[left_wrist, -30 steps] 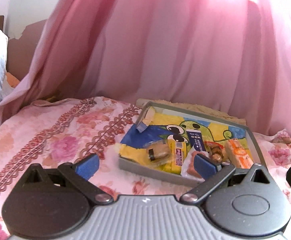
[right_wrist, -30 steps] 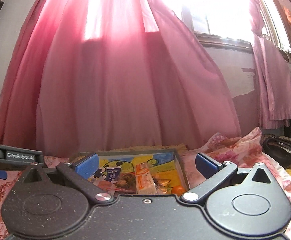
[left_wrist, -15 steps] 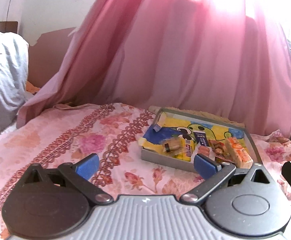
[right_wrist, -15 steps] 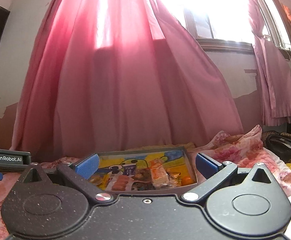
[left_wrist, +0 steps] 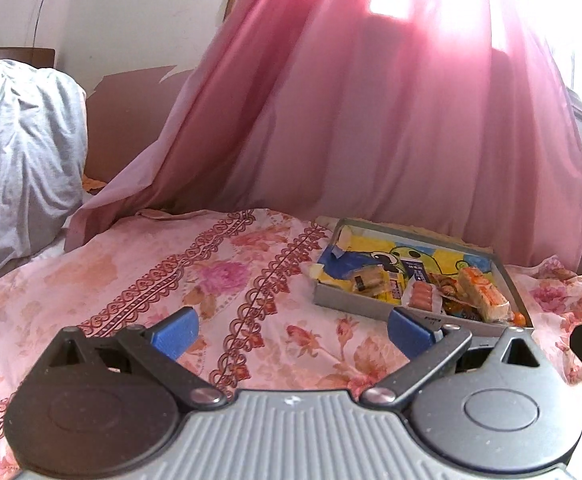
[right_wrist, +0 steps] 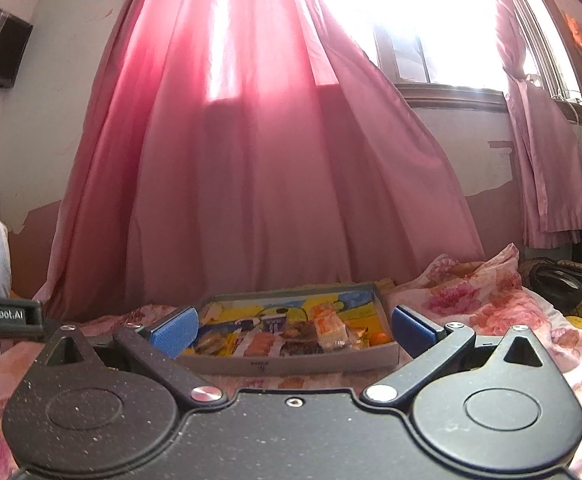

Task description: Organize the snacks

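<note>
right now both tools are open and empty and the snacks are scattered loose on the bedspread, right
Not quite. Both the left tool and right tool are open and empty, but the snacks lie inside the grey tray on the bedspread, as the left wrist view shows.

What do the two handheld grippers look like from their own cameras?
Left gripper: ribbed grey body, black round housings, black linkage arms with silver pivots, blue fingers. Right gripper: speckled black body, same blue fingers. No cables or sleeves visible.
</note>
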Demonstrator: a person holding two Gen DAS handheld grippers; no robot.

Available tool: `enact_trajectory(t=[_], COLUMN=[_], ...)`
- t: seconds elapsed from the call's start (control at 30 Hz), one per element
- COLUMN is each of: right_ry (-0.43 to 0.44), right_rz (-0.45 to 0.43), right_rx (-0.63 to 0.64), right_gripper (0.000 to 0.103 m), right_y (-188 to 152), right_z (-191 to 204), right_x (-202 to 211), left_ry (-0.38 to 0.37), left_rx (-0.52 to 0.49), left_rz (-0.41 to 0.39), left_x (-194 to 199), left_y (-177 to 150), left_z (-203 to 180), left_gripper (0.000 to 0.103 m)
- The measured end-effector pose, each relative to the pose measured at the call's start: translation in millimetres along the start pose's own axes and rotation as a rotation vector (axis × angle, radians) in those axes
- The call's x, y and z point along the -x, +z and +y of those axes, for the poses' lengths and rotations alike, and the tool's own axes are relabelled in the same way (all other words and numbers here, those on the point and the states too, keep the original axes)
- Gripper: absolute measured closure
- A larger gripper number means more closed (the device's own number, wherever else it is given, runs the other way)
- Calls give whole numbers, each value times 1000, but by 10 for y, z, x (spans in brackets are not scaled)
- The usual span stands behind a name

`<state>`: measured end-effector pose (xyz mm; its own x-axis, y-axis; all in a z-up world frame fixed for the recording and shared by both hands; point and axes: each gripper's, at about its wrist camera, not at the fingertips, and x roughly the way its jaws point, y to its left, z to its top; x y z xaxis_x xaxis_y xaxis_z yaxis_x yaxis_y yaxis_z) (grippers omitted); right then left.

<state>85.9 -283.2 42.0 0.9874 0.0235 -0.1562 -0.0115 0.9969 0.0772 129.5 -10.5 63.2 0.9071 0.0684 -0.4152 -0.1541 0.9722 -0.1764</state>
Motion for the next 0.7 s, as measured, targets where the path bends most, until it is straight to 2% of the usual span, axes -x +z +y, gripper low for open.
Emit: enact_trajectory(t=[0.13, 0.4, 0.7], right_ry=[-9, -28, -4], right_rz=[30, 53, 69], right_rx=[41, 43, 48], right_gripper=[1, 1, 1], right_y=[-105, -238, -339], right_z=[80, 149, 269], right_x=[191, 545, 779], left_ry=[2, -30, -52], left_rx=[2, -28, -63], left_rz=[14, 11, 9], left_x=[57, 205, 386], left_y=[-112, -359, -549], left_z=[124, 274, 397], left_gripper=[1, 1, 1])
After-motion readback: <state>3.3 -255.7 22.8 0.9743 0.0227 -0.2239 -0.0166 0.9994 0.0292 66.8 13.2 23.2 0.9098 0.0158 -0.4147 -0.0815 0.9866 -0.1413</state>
